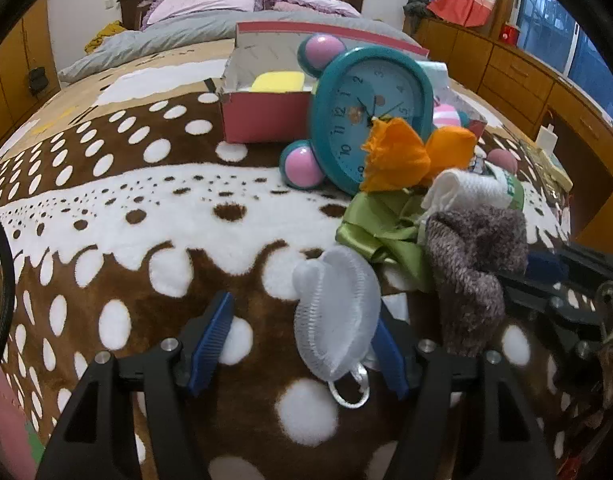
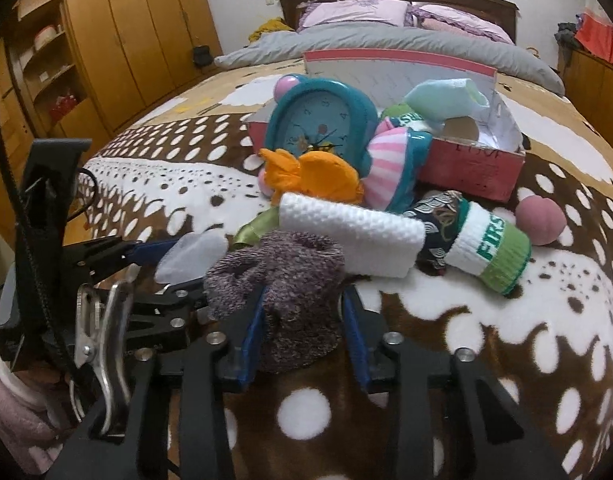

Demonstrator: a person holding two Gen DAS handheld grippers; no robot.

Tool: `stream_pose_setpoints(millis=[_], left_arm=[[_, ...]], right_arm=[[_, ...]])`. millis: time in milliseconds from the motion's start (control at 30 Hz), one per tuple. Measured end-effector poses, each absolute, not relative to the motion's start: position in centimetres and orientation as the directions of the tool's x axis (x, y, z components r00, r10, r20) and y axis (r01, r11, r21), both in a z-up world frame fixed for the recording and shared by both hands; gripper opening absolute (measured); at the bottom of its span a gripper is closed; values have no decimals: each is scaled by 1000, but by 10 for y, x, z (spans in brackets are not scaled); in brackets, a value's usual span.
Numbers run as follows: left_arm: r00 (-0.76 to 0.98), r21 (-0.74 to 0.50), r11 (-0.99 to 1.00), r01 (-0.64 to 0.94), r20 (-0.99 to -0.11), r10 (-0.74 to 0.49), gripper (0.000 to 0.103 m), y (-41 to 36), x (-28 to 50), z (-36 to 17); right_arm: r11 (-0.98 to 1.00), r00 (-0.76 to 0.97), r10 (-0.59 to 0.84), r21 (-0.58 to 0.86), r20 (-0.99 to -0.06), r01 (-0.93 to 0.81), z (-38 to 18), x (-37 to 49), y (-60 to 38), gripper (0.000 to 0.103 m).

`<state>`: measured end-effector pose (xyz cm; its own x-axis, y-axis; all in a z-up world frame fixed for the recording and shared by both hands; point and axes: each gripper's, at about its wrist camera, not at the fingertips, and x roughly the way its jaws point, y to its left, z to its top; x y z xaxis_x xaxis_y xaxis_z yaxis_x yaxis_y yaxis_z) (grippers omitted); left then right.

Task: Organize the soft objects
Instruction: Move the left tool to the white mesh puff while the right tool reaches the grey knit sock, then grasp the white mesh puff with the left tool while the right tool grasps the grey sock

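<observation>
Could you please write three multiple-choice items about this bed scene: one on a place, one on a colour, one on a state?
1. Where does the clock stand?
A. in front of the pink box
B. on the pillows
C. on the floor

2. What colour is the clock's frame?
A. red
B. teal
C. black

3. What lies between the right gripper fingers?
A. pink ball
B. nothing
C. grey-purple knitted sock

Answers:
1 A, it leans by the box's front.
2 B, the rim is teal.
3 C, the sock sits between both blue pads.
</observation>
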<state>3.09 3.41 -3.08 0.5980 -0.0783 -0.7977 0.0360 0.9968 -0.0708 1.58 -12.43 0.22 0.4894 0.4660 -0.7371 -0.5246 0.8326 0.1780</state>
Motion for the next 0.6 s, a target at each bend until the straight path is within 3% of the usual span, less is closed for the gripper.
stream_pose_setpoints(millis=[100, 267, 600], left_arm=[[616, -67, 997, 41, -784, -78, 63, 33, 27, -30], [625, -96, 994, 59, -773, -112, 37, 29, 24, -26], [627, -135, 989, 66, -765, -146, 22, 27, 23, -17]], right_arm=[[824, 501, 470, 157, -726, -545, 4, 11, -121, 27], [813, 508, 489, 159, -709, -561, 6, 7, -121, 21], [793, 512, 528, 180, -678, -581, 13, 1, -126, 19]])
